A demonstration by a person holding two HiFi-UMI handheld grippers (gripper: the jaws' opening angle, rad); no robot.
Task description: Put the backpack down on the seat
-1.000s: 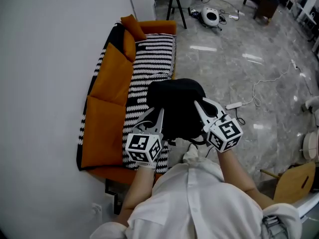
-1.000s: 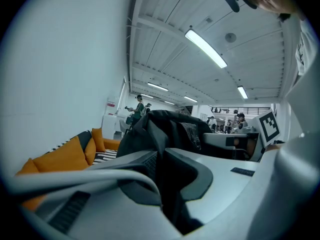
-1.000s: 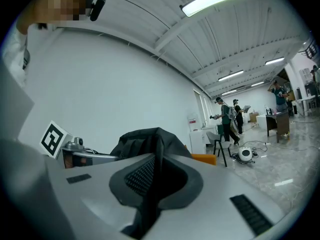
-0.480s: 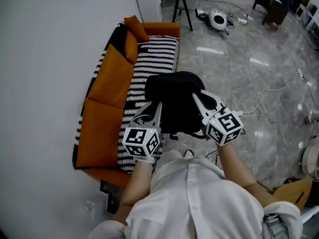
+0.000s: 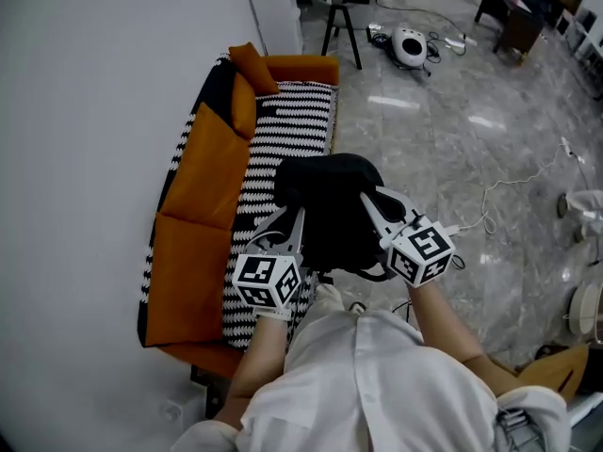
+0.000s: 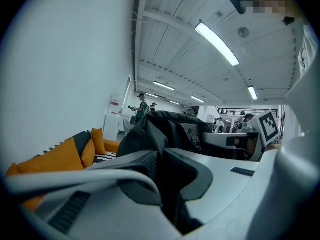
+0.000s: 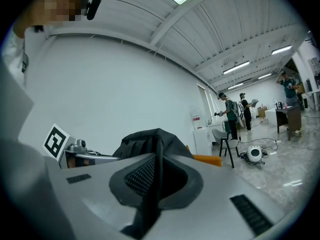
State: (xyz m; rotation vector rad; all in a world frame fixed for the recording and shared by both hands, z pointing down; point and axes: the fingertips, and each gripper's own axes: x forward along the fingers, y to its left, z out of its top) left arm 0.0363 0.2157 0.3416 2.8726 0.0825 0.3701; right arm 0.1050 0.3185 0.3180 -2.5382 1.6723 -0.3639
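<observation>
Black backpack (image 5: 328, 194) clamped btwn L gripper (image 5: 293, 217) & R gripper (image 5: 368, 201).

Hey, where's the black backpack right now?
The backpack hangs at the head view's centre, clamped between the left gripper and the right gripper, by the front edge of the striped seat of the orange sofa.

Black backpack (image 5: 325, 201) hangs aloft beside striped seat (image 5: 287, 125).

Arms (image 5: 446, 324) forward, left gripper (image 5: 286, 218) and right gripper (image 5: 370, 201) side by side, fingers (image 7: 141, 177) seemingly tight together.
</observation>
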